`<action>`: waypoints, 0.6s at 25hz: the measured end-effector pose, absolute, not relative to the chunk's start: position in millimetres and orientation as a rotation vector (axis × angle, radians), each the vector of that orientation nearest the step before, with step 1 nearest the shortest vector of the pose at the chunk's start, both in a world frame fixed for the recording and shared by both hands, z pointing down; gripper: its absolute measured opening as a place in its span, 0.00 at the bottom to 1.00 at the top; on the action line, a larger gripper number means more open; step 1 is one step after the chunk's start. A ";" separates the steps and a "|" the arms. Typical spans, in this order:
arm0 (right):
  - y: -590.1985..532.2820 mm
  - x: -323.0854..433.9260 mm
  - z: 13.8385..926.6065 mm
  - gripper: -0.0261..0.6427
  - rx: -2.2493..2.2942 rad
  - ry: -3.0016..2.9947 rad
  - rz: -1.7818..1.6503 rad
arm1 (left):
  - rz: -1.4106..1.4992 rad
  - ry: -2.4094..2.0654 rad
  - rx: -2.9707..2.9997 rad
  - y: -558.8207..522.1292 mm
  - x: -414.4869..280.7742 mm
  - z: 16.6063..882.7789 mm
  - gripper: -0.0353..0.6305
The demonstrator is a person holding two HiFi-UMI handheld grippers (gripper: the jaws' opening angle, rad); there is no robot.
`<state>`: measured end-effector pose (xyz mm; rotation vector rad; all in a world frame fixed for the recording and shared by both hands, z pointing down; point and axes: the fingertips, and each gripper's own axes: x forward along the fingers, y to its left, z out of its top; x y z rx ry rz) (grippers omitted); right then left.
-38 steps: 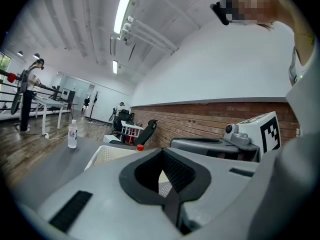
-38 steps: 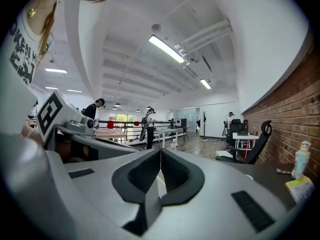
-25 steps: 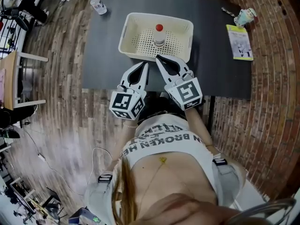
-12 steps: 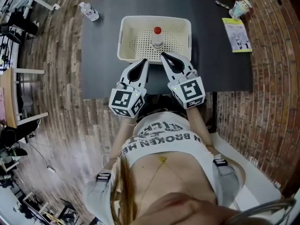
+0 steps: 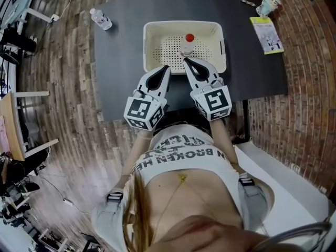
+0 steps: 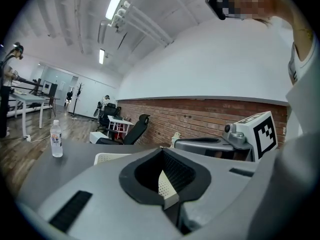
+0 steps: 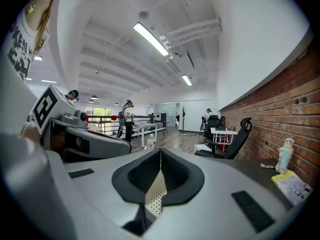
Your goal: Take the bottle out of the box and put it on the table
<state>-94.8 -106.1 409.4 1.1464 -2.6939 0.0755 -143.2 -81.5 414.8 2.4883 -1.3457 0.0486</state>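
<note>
Left gripper (image 5: 166, 68) and right gripper (image 5: 186, 62), jaws closed on nothing, just edged up to the box (image 5: 148, 46), bottle (image 5: 188, 44) still inside.

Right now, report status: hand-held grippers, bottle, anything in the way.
Both shut, empty: left hand-held gripper, right hand-held gripper. Red-capped bottle upright in box, not gripped. Only box's near wall ahead.

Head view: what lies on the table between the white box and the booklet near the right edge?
Nothing. In the head view, the stretch of dark table between the white box and the booklet is bare.
</note>
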 end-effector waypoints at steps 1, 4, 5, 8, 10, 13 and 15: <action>-107.1 -100.3 410.2 0.05 1.160 -2.685 0.076 | 0.045 -1.336 2.489 -83.4 -149.5 416.8 0.06; -107.8 -112.2 414.6 0.05 1.201 -2.659 0.093 | 0.038 -1.297 2.505 -85.7 -162.5 420.7 0.06; -108.0 -114.9 415.8 0.05 1.212 -2.653 0.095 | 0.035 -1.284 2.516 -86.3 -164.9 420.4 0.06; -108.5 -118.3 419.1 0.05 1.234 -2.637 0.102 | 0.032 -1.248 2.535 -87.6 -168.0 421.6 0.06; -110.9 -117.0 421.2 0.05 1.252 -2.627 0.109 | 0.034 -1.233 2.538 -89.8 -169.4 424.2 0.06; -117.4 -108.1 422.0 0.05 1.271 -2.611 0.105 | 0.027 -1.236 2.536 -94.9 -167.7 425.1 0.06; -122.3 -100.5 420.9 0.05 1.271 -2.609 0.103 | 0.021 -1.248 2.522 -98.9 -164.1 426.2 0.06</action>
